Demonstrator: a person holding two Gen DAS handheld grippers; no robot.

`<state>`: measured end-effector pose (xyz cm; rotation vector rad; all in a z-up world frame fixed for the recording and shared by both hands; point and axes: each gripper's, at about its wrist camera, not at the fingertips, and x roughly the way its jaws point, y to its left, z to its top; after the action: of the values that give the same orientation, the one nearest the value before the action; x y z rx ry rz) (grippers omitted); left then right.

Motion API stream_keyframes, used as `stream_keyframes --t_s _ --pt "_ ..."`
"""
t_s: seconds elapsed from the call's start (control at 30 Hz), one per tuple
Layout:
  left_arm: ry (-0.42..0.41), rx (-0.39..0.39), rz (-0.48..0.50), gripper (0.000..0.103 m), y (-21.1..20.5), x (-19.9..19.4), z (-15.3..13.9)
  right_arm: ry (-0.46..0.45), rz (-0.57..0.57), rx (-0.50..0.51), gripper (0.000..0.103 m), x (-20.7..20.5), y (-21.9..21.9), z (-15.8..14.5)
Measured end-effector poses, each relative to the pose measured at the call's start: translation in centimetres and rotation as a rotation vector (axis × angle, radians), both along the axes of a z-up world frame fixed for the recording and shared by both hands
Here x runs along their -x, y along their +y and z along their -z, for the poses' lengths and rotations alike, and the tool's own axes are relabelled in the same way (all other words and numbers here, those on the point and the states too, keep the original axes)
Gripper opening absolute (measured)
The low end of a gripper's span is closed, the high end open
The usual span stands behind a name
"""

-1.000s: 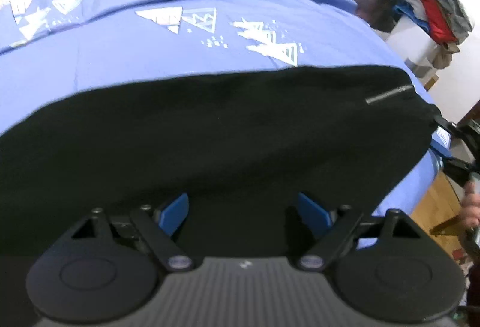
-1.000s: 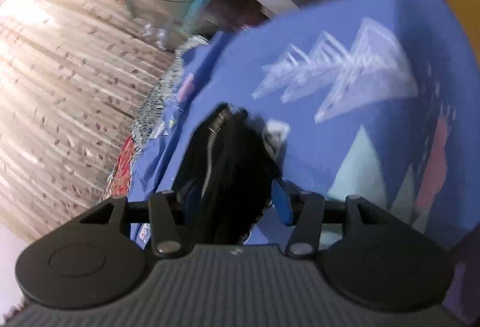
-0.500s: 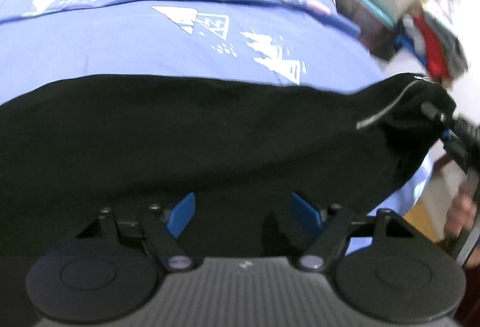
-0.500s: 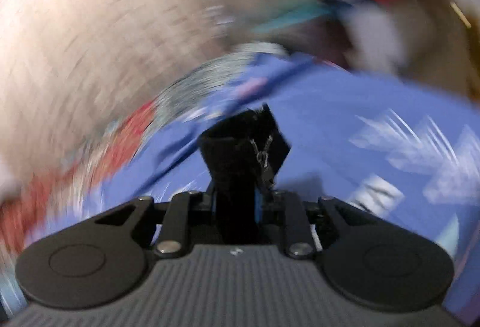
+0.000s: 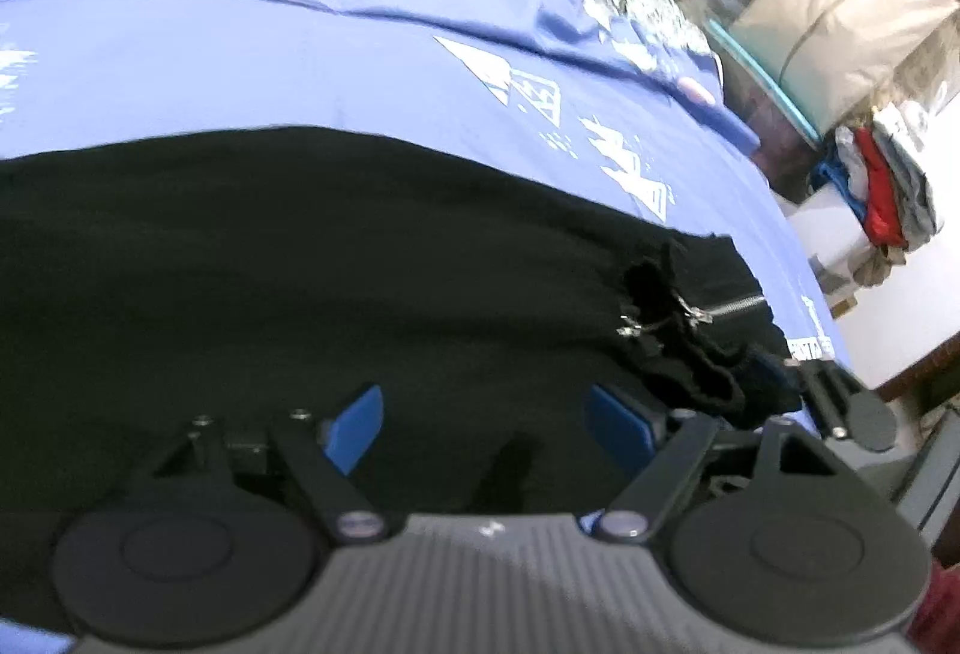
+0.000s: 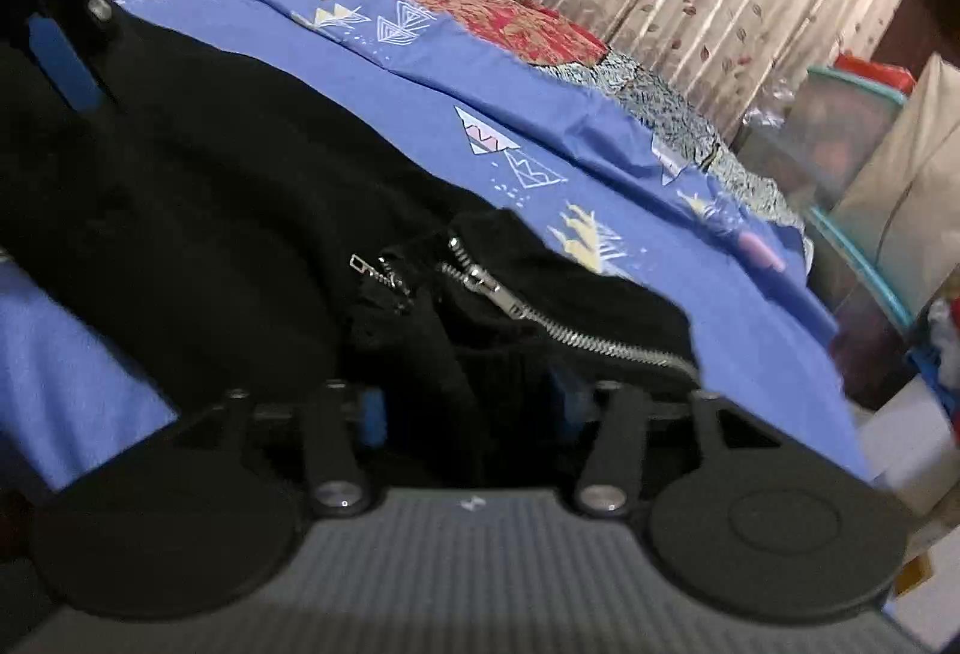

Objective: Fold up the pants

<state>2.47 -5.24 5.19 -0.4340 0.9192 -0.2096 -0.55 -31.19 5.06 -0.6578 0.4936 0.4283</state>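
Black pants lie across a blue bedsheet; the left gripper and right gripper hover over them, jaws opening, fabric between but unclamped, near the zipper.

Bed covered by a blue sheet printed with white triangle and tree motifs, filling most of both views. Directly on the sheet, black pants spread across the middle and lower left of the left wrist frame, zipper end bunched toward the right, silver teeth showing at center right of the right wrist frame. Along the sheet's far edge, at the upper part of both frames, a red and grey patterned blanket, partly tucked under the blue fabric.
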Motion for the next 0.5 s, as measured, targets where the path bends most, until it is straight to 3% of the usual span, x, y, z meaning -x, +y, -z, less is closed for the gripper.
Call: stream_keyframes --t_s 0.07,0.2,0.27,0.33,0.4,0.5 --pt "-0.02 0.012 -0.028 0.081 2.2 1.6 -0.5 0.019 -0.032 -0.08 0.07 0.6 -1.4 -1.9" --pt "-0.052 0.023 -0.142 0.082 7.3 5.4 -1.3 0.134 -0.022 -0.38 0.068 -1.4 -4.5 -4.9" --pt "-0.064 0.03 -0.214 0.083 9.9 7.3 -1.5 0.19 0.037 -0.519 0.057 -2.7 -5.8 -5.1" --pt "-0.07 0.026 -0.29 0.083 12.4 9.1 -1.7 0.248 0.122 -0.617 0.037 -4.0 -7.0 -4.4" --pt "-0.074 0.026 -0.364 0.084 14.6 10.7 -1.7 0.318 0.226 -0.672 0.033 -6.1 -7.7 -2.8" --pt "-0.076 0.023 -0.472 0.089 17.7 12.8 -1.3 0.417 0.328 -0.632 0.033 -7.7 -7.5 -0.1"
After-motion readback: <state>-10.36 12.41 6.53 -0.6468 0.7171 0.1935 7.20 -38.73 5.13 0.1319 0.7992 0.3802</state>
